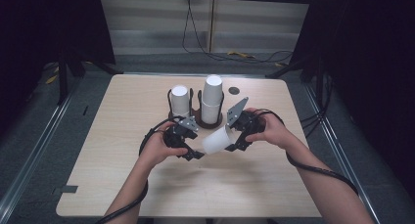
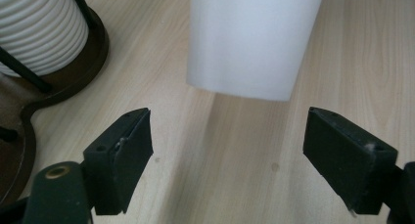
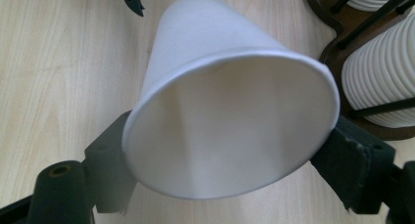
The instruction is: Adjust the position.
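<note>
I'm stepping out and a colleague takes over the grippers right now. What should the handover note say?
Right gripper: shut on the paper cup, clamped at its rim, cup tipped on its side above the table.
Left gripper: open, nothing between its pads; the cup's closed end is just ahead of it.
Holder: short stack of cups on the left, tall stack on the right.
Done: one cup held free.
Left: probably setting it onto a stack.
</note>
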Demonstrator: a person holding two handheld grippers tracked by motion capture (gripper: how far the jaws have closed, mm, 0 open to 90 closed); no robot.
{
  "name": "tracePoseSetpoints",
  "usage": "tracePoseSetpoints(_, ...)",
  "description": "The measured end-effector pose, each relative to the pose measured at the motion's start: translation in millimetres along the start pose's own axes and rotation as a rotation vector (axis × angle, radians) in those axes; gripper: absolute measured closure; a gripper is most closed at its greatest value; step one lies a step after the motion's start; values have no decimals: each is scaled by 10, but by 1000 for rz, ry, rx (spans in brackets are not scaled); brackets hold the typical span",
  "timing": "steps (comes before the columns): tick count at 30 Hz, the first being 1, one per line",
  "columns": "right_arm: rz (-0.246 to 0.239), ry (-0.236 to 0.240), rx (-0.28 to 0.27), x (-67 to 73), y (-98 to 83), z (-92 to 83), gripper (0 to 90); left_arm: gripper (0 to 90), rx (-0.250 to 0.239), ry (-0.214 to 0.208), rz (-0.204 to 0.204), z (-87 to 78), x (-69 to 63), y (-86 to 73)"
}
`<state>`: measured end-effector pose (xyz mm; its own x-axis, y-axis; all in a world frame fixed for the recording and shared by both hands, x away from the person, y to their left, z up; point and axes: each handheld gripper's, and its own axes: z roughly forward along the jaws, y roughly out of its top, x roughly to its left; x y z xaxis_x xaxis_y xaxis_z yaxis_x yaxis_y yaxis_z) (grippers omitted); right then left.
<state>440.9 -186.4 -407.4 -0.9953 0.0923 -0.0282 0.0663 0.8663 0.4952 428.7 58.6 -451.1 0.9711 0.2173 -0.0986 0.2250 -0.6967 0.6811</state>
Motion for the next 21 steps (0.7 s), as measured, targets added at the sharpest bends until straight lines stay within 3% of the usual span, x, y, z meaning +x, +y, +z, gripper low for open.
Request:
tracePoseSetpoints(9, -5, -7, 38, 3, -66, -16, 181, 180, 10, 16, -8, -23, 8, -109)
tracePoseSetpoints(10, -6, -9, 47, 7, -70, -19, 181, 180, 5, 15, -26, -21, 1, -121)
tracePoseSetpoints(12, -4, -10, 65, 11, -79, -15, 181, 180, 13, 15, -10, -32, 14, -136)
tracePoseSetpoints(14, -5, -13, 76, 12, -91, -14, 180, 180, -1, 14, -25, -28, 2, -149)
tracePoseSetpoints(19, 1, -14, 105, 20, -119, -9, 181, 178, 13, 22, -17, -35, 8, -176)
tracePoseSetpoints(21, 1, -17, 116, 18, -122, -12, 180, 178, -1, 20, -35, -26, -1, -192)
